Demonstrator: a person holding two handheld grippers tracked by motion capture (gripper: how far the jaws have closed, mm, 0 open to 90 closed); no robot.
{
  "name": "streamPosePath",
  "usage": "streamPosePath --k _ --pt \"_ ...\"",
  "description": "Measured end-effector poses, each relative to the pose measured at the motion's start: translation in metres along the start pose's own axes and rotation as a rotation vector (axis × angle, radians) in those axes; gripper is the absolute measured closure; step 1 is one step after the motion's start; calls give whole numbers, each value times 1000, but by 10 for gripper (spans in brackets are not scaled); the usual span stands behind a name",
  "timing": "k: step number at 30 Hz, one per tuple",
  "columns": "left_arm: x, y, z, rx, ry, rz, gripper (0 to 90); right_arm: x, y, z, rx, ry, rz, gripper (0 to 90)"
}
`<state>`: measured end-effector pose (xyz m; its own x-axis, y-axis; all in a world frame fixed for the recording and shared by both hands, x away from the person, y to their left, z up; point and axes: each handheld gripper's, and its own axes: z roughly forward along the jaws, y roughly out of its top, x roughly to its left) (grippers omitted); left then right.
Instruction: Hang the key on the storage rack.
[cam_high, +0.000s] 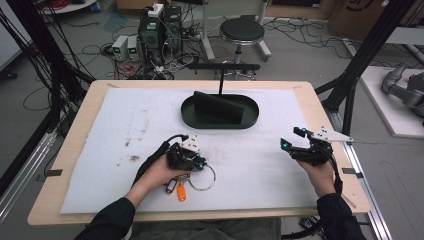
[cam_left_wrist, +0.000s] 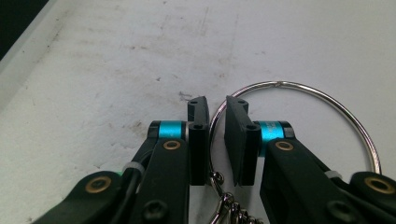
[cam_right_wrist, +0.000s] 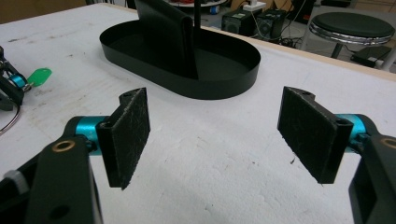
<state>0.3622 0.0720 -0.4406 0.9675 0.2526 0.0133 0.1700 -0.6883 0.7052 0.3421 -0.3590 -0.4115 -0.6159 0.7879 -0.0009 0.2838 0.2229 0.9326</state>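
On the table lies a white mat, stained with brown specks toward its left side. At the mat's far centre stands a black oval tray with an upright black divider in it. Beyond the table, the grey floor carries tangled cables, power units and a round stool; black frame posts rise at left and right.

Near the mat's front edge, left of centre, rests the key ring: a large wire loop lying flat, with a short chain and coloured tags trailing from it toward the near left. The bunch's long axis thus runs from the tags at near left to the loop at the right, slightly farther off.

The left gripper sits low over the ring. In the left gripper view its jaws are nearly together with the loop's wire passing between them; a narrow gap remains on either side of the wire, so whether the pads press on it cannot be told.

The right gripper hovers over the mat's right side, well apart from the ring. In the right gripper view its jaws stand wide with bare mat between them, facing the tray.
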Motion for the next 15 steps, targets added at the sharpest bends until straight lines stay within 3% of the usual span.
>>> streamPosePath --k 6,10,15 --pt "-3 0 0 0 15 21 847 1 0 1 5 4 2 256" --pt "-2 1 -4 -14 18 12 854 1 0 2 2 4 1 256" --pt "1 1 -20 -106 46 -2 860 0 0 3 -3 3 3 256"
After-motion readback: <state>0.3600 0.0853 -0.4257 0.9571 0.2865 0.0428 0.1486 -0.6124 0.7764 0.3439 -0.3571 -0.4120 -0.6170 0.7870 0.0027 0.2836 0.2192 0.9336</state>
